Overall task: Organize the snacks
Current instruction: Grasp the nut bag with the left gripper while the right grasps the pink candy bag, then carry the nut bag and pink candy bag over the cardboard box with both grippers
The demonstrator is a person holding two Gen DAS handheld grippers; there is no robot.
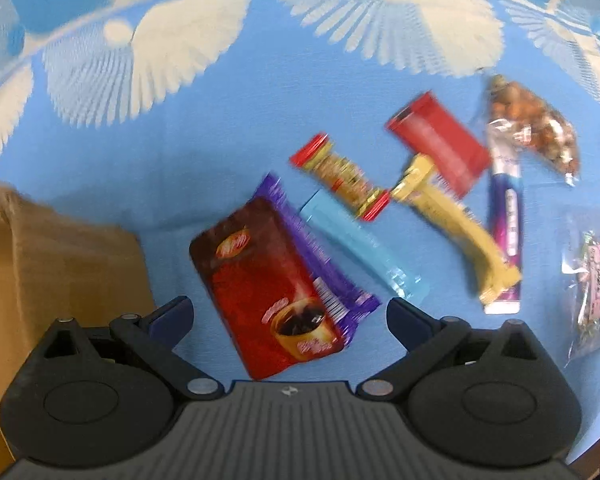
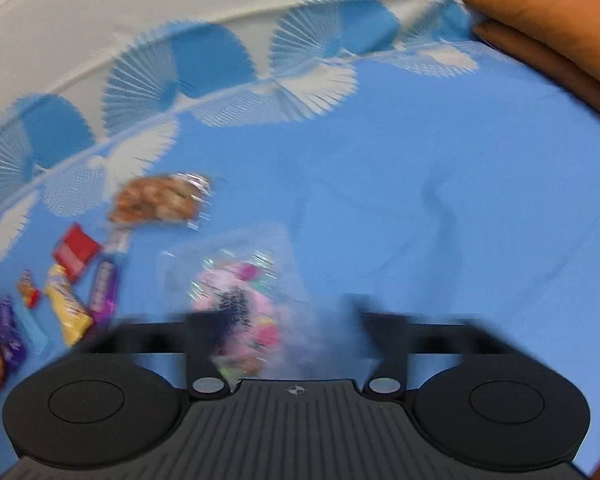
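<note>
In the left wrist view, several snacks lie on the blue cloth (image 1: 180, 152). A red coffee sachet (image 1: 260, 280) rests on a purple wrapper (image 1: 300, 236). Beside them are a light blue bar (image 1: 360, 248), a red-and-gold roll (image 1: 340, 176), a yellow bar (image 1: 452, 220), a red packet (image 1: 440, 140), a purple-and-white bar (image 1: 508, 208), a bag of nuts (image 1: 536, 124) and a clear candy bag (image 1: 588, 280). My left gripper (image 1: 288, 314) hangs open above the sachet, pointing steeply down. My right gripper (image 2: 284, 320), blurred, stands open over the clear candy bag (image 2: 236, 288), which lies on the cloth by its left finger.
A brown cardboard box (image 1: 60, 264) stands at the left of the left wrist view, close to the left finger. An orange cushion (image 2: 560, 20) lies at the far right of the bed. The cloth's white fan-pattern border (image 2: 220, 92) runs along the far edge.
</note>
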